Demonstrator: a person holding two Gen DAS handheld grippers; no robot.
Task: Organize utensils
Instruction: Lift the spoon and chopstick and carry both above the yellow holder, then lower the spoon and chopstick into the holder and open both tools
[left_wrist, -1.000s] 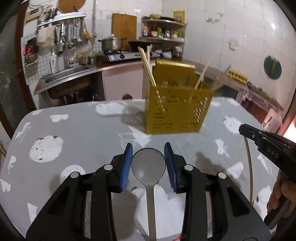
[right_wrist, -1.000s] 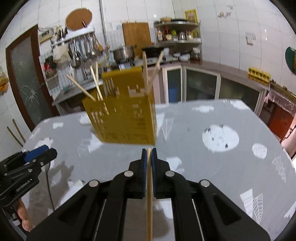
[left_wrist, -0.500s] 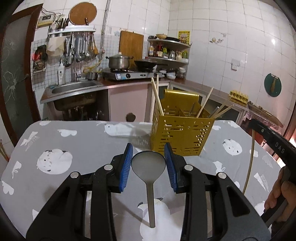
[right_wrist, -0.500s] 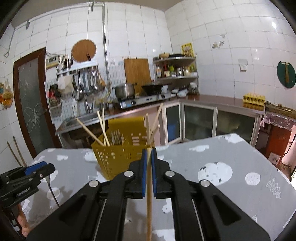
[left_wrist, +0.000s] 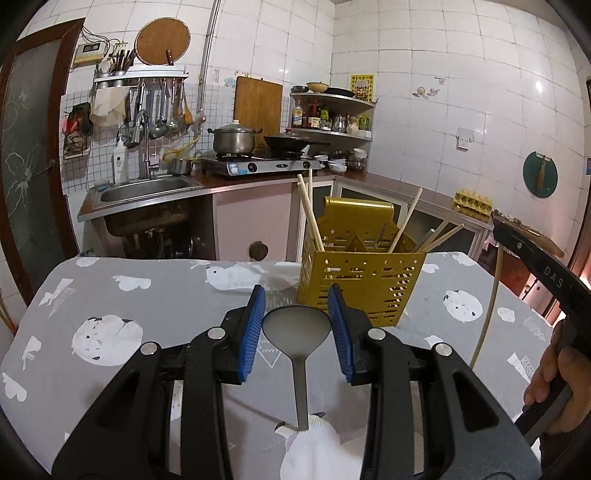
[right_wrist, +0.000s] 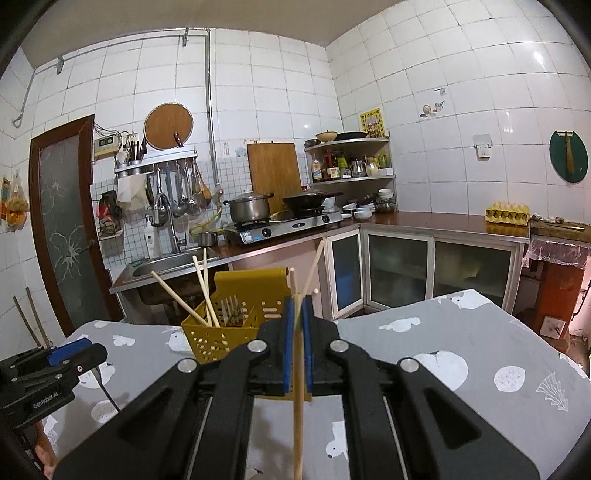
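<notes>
We're holding a spoon (left_wrist: 297, 332) in the left gripper (left_wrist: 296, 325): blue pads (left_wrist: 252, 332) are pinching the bowl from both sides, handle hanging down toward the table (left_wrist: 147, 295). The spoon is sitting clear of the cloth, just in front of the yellow basket (left_wrist: 360, 275).

The right gripper (right_wrist: 296, 343) is pressed together on a single chopstick (right_wrist: 297, 413). The stick is running upright between the pads, its top end poking out above them and the rest hanging below. From the left camera we're seeing the same chopstick dangling under the right gripper at the right edge, with a hand (left_wrist: 557, 376) on the grip.

The basket is standing upright on the grey patterned tablecloth, near the far side of the table. It's already holding several chopsticks (right_wrist: 201, 284) leaning at different angles, plus what we're reading as forks (right_wrist: 231, 310) in one compartment; which compartment is too small for us to tell. From the right camera the basket is sitting straight ahead, partly hidden behind the gripper fingers.

Behind the table we're seeing a kitchen counter with a sink (left_wrist: 147, 184), a stove (left_wrist: 262, 164) with a pot (left_wrist: 232, 138) and a wok (left_wrist: 290, 142), and an egg tray (right_wrist: 508, 212) on the right counter.
</notes>
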